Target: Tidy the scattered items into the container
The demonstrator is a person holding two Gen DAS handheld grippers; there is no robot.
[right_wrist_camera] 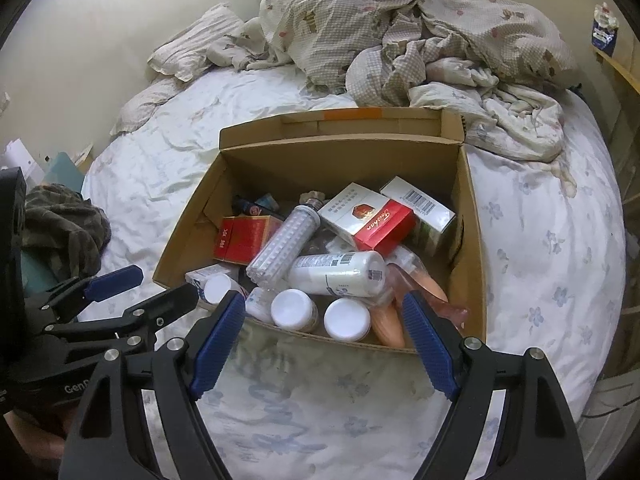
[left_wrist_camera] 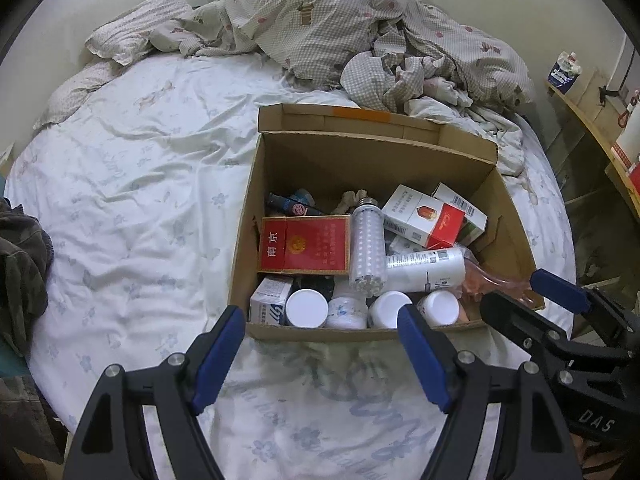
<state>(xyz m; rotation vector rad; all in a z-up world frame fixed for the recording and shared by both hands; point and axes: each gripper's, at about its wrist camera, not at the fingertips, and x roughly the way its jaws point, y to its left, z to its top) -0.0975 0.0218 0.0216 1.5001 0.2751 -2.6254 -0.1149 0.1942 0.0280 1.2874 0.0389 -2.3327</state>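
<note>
Your bed (left_wrist_camera: 140,200) carries everything here: a crumpled checked quilt (left_wrist_camera: 340,20) heaped at the far end, and nearer you the open cardboard box (left_wrist_camera: 360,160), flaps up, resting on the flowered sheet. The scattered items look to be in the box already; no loose ones show on the sheet around it.

Inside, the red cigarette carton (left_wrist_camera: 306,244) lies flat at the left, stiff and light, best taken across its short edges. The white cylinder bottle (left_wrist_camera: 426,268) on its side is smooth and likely to roll; grip it mid-body. The corn-style LED bulb (left_wrist_camera: 366,248) leans over it, and it is fragile, so hold the ribbed body, not the screw cap. The red-and-white cigarette pack (right_wrist_camera: 372,220) rests tilted on other small boxes. White-capped jars (left_wrist_camera: 306,308) stand along the near wall, slippery on top.

Your left claw (left_wrist_camera: 320,360) hangs spread and empty just short of the near wall; your right claw (right_wrist_camera: 324,360) is likewise spread, pinching nothing.

A pinkish clear-wrapped thing in the near right corner is hard to identify, and lower layers are buried.
</note>
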